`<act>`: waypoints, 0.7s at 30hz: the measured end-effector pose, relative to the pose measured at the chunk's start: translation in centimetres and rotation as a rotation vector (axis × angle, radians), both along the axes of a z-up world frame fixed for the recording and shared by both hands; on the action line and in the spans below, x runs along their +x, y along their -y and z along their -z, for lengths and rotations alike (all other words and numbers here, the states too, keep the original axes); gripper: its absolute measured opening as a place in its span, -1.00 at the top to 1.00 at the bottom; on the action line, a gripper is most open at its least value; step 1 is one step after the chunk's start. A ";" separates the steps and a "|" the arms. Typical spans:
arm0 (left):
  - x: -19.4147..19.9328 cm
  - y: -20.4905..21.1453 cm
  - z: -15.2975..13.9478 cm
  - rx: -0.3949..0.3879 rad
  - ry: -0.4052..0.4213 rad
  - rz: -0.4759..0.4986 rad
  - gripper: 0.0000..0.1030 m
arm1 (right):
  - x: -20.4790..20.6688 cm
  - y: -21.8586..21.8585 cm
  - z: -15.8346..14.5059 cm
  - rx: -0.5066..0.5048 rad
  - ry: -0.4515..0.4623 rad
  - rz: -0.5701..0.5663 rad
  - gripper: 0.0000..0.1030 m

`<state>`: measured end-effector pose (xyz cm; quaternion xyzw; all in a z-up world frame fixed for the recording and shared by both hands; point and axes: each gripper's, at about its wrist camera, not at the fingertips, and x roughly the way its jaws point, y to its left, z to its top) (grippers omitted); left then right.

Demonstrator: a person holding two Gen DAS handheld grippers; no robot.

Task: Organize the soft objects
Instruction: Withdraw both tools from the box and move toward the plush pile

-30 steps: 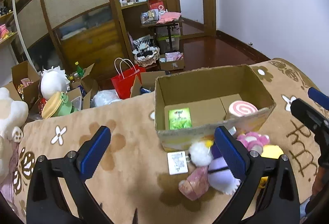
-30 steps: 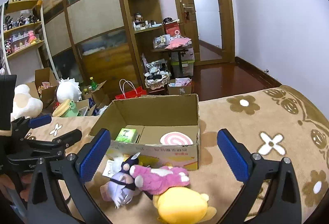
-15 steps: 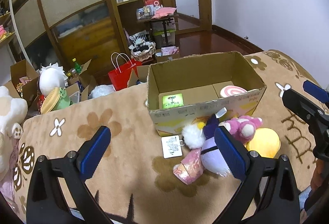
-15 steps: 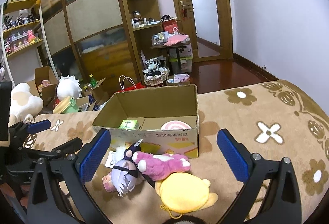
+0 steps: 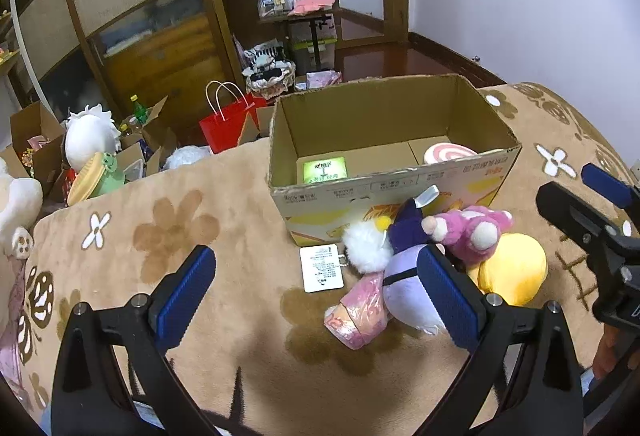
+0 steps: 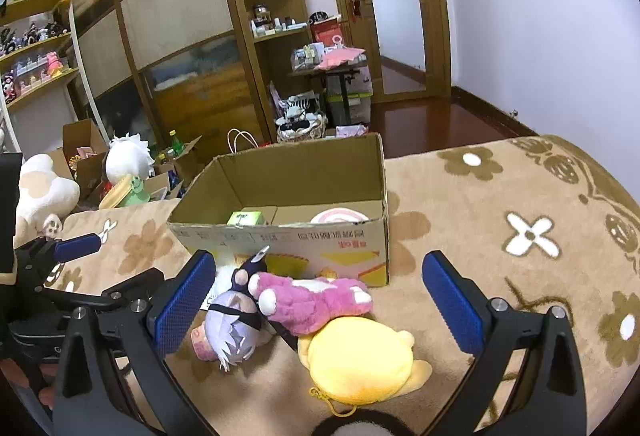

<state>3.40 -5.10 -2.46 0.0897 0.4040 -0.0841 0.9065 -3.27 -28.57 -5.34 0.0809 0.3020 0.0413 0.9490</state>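
Both of my hand-held grippers are spread wide and empty right now: the left hand-held gripper (image 5: 316, 300) and the right hand-held gripper (image 6: 320, 304) hover over the flowered blanket (image 6: 500, 203). The pink plush (image 6: 312, 302), purple-haired doll (image 6: 234, 328) and yellow plush (image 6: 360, 360) lie piled together, touching the cardboard box's (image 6: 280, 236) front wall, I'd guess so each drop-in is short. Pink one looks easiest first.

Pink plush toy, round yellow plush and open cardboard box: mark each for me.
Pink plush toy (image 6: 316, 302): right wrist view, its body.
Round yellow plush (image 6: 360, 358): right wrist view, its top.
Open cardboard box (image 5: 384, 191): left wrist view, its front wall.
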 end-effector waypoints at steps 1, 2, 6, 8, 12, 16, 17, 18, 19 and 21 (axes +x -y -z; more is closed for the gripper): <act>0.0 0.0 0.1 -0.003 -0.004 0.002 -0.94 | 0.0 0.0 0.2 0.001 -0.004 0.000 -1.00; 0.1 0.1 0.2 -0.005 -0.009 0.004 -0.94 | 0.1 0.0 0.5 0.002 -0.011 -0.001 -1.00; 0.1 0.5 0.7 -0.004 -0.024 0.011 -0.94 | 0.5 0.1 1.1 0.007 -0.027 0.000 -1.00; 0.1 0.6 1.0 0.009 -0.030 0.011 -0.94 | 0.6 0.2 1.4 0.011 -0.032 0.002 -1.00; 0.3 0.7 1.7 0.015 -0.056 0.009 -0.94 | 0.9 0.4 2.2 0.023 -0.040 0.012 -1.00; 0.4 0.8 2.2 0.021 -0.070 0.011 -0.94 | 1.4 0.6 3.2 0.030 -0.069 0.017 -1.00; 0.5 0.8 2.3 0.027 -0.073 0.011 -0.94 | 1.5 0.7 3.4 0.032 -0.072 0.017 -1.00; 0.5 0.9 2.5 0.032 -0.079 0.011 -0.94 | 1.6 0.7 3.6 0.036 -0.077 0.017 -1.00; 0.6 0.9 2.6 0.031 -0.084 0.013 -0.94 | 1.7 0.8 3.7 0.038 -0.081 0.017 -1.00; 0.6 0.9 2.8 0.020 -0.094 0.020 -0.94 | 1.9 0.8 4.1 0.042 -0.090 0.015 -1.00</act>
